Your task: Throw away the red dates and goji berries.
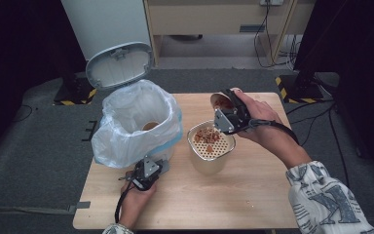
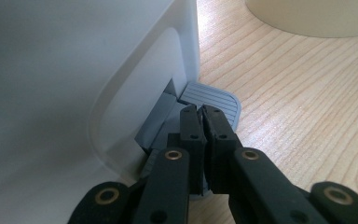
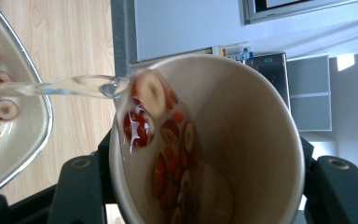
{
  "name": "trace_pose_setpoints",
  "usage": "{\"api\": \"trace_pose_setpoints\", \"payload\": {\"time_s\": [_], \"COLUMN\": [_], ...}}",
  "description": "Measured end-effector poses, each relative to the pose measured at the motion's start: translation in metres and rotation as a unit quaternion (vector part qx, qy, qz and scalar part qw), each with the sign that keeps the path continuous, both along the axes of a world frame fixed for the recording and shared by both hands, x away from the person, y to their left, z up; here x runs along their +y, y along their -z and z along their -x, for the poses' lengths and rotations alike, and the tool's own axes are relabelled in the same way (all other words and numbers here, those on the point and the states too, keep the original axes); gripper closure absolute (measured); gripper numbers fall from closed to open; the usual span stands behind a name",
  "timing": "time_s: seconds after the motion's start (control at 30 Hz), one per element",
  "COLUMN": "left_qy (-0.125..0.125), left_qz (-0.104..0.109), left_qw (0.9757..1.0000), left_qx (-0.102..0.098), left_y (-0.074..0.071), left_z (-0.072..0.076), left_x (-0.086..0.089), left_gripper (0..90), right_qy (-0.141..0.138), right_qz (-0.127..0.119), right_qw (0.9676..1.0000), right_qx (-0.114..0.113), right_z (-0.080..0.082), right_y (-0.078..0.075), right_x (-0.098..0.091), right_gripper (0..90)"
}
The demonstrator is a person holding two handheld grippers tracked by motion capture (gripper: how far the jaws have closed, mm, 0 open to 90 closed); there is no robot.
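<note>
A white pedal bin (image 1: 136, 122) lined with a clear bag stands on the left of the wooden table (image 1: 253, 195), its lid (image 1: 119, 65) raised. My left gripper (image 1: 148, 173) is at the bin's foot. Its jaws are shut, and the tips (image 2: 201, 112) rest on the grey pedal (image 2: 219, 98). My right gripper (image 1: 226, 114) is shut on a paper cup (image 1: 220, 101) tipped over a beige container with a perforated strainer (image 1: 209, 146). Water (image 3: 74, 86) streams from the cup (image 3: 242, 121) into the strainer (image 3: 28, 135). Red fruit slices (image 3: 168, 135) cling inside the cup, and several lie in the strainer.
A small cup (image 1: 149, 126) lies at the bottom of the bin bag. The beige container (image 2: 307, 18) stands just right of the bin. Grey floor, cables and black stands surround the table. Bare wood lies along the front and right of the table.
</note>
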State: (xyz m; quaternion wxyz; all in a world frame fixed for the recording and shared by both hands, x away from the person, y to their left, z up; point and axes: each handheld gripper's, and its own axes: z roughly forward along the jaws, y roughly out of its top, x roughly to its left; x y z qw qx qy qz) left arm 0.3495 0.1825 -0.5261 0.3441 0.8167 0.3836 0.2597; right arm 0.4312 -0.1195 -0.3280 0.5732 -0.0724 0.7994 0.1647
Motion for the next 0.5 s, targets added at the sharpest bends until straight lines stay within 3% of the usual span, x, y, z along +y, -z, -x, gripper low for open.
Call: {"api": "trace_pose_setpoints", "payload": {"time_s": [0.5], "left_qy": [0.0], "left_qz": [0.0], "left_qw": [1.0], "left_qx": [0.001], "left_y": [-0.0001], "left_z": [-0.0001], "left_x": [0.0001], "left_gripper": [86.4], "right_qy": [-0.002], "right_qz": [0.022], "right_qw": [0.9996], "right_qx": [-0.016], "right_z": [0.002], "right_y": [-0.0073], "right_x": [0.003], "right_gripper": [38.0]}}
